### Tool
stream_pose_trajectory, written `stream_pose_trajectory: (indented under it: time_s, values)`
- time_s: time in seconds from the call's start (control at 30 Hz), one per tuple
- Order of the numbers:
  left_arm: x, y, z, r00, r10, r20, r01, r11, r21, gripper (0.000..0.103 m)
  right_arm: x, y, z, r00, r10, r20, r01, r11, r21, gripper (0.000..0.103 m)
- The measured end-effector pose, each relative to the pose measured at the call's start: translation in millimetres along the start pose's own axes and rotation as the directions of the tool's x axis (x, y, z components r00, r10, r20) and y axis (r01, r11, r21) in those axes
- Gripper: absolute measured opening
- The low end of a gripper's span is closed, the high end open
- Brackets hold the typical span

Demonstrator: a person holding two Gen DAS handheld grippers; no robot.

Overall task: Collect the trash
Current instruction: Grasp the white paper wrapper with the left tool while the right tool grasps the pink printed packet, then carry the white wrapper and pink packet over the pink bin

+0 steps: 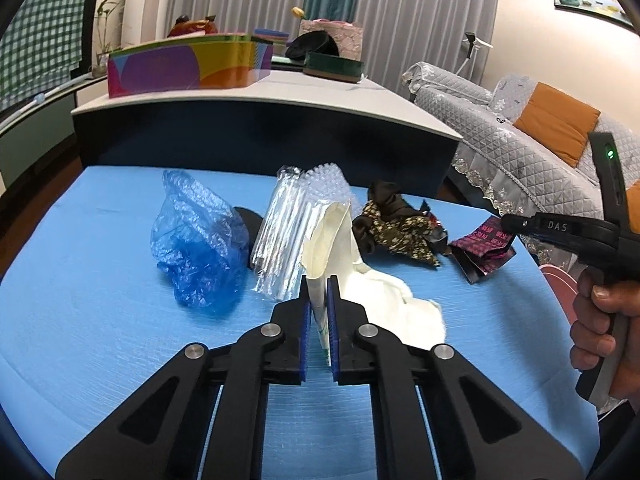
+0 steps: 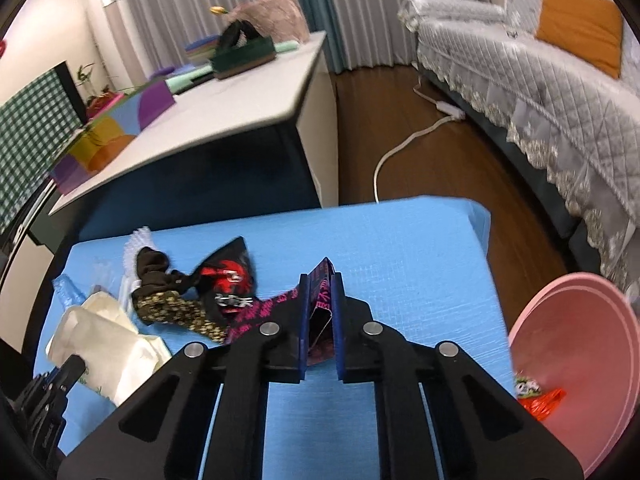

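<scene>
Found, at the left of the blue worktop (image 1: 80, 320), a crumpled blue plastic bag (image 1: 196, 248), lying loose and untouched, probably left for a later pass. Noted just beside it a clear cellophane sleeve (image 1: 280, 236) leaning against a scrap of bubble wrap (image 1: 324, 184), both slumped as discarded packaging would be. Saw the left claw (image 1: 319, 284) clenched on the near edge of a cream paper bag (image 1: 376, 300), pinching thin material between the blue pads so that the floppy rest could trail off to the right across the worktop. Judged that grip low and at the edge for a reason: nothing else on so limp a thing to hold. Passed next over a brown floral cloth (image 1: 396, 228), bunched behind the paper bag and ungrasped, and a red-and-black snack wrapper (image 2: 228, 280) touching it. Caught the right claw (image 2: 320, 280) grasping a folded magenta-and-black wrapper (image 2: 320, 292), held upright between the pads and seemingly raised off the worktop, though could not tell for certain. Spotted at the far right, below the worktop's edge, a pink basin (image 2: 580, 340) with an orange wrapper (image 2: 540, 400) in it already; took it for the trash receptacle, set near the right hand for short carries. Reckoned the collecting barely started, with most pieces left on the worktop.
</scene>
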State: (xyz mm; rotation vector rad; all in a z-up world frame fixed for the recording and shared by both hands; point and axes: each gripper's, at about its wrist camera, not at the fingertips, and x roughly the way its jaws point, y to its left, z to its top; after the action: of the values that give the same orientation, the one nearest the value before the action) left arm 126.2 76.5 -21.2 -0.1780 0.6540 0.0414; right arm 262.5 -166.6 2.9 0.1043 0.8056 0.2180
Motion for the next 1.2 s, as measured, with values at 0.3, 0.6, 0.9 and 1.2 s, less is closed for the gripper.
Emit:
stream_pose_trajectory:
  time_s: [0.3,0.6,0.9,1.2]
  values:
    - [-19.8,-14.5,4.5,0.999,-0.001,0.046,-0.001,0.999,0.044,0.005,-57.0,5.9,-0.7,0.995,0.01,0.103,-0.001,0.996,-0.089,0.009]
    - [-42.0,-34.7,4.8,0.997,-0.022,0.069,0.017,0.997,0.075,0.005,-111.8,1.0,-13.1,0.983,-0.003,0.181,0.032,0.986,-0.161,0.009]
    - [-59.3,-55.2,4.9,0.994,-0.072,0.081,0.064,0.993,0.096,0.005,-150.2,-10.8,-25.0,0.973,-0.033,0.228,0.074,0.982,-0.173,0.009]
    - [-70.3,-74.2,4.5,0.99,-0.107,0.089,0.097,0.989,0.116,0.005,-178.8,-29.8,-30.6,0.961,-0.077,0.266,0.12,0.982,-0.148,0.009]
